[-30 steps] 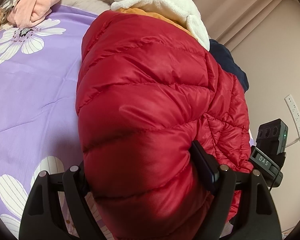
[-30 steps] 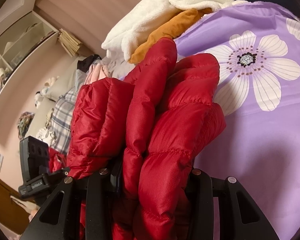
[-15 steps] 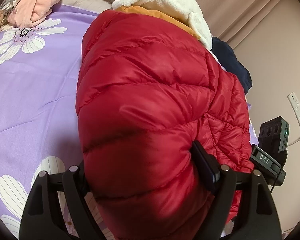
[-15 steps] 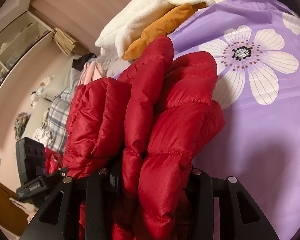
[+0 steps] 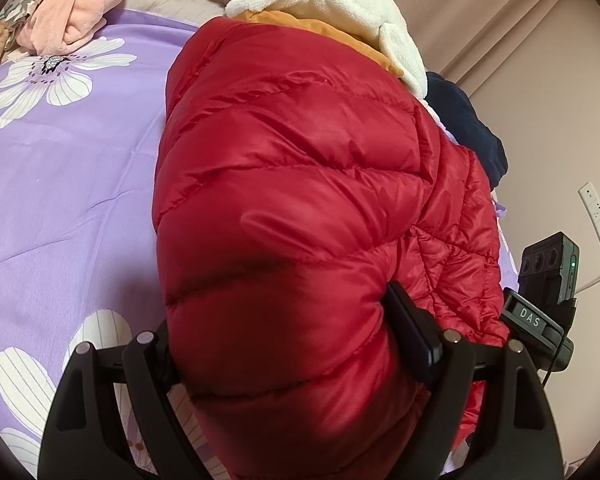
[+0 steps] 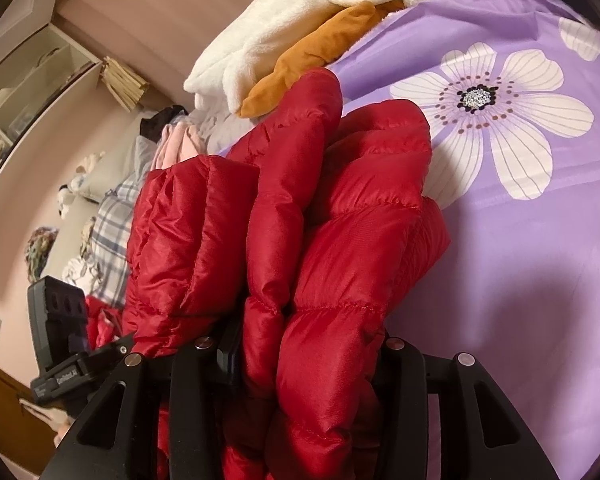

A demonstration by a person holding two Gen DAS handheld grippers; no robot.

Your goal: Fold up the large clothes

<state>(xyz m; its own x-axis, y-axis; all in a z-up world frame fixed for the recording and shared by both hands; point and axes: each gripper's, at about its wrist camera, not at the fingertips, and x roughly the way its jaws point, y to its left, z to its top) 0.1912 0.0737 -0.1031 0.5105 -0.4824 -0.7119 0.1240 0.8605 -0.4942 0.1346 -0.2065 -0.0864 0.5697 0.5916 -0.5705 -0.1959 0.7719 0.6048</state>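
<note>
A red quilted puffer jacket (image 5: 292,208) lies folded in a thick bundle on the purple flowered bedsheet (image 5: 60,184). My left gripper (image 5: 288,344) is shut on one end of the bundle; its left finger is mostly hidden by the padding. In the right wrist view my right gripper (image 6: 304,356) is shut on several stacked layers of the same red jacket (image 6: 340,216), which bulges up between the fingers. Each gripper shows at the edge of the other's view.
A white fleece (image 5: 332,4) over an orange garment (image 5: 340,36) lies just beyond the jacket. A pink garment (image 5: 68,12) is at the far left, a navy one (image 5: 464,120) at the right bed edge. Wall shelves (image 6: 40,76) and a plaid cloth (image 6: 112,216) are off the bed.
Both grippers have shifted slightly with the jacket still held; the bundle sits a little farther toward the white fleece. The grips have not changed.
</note>
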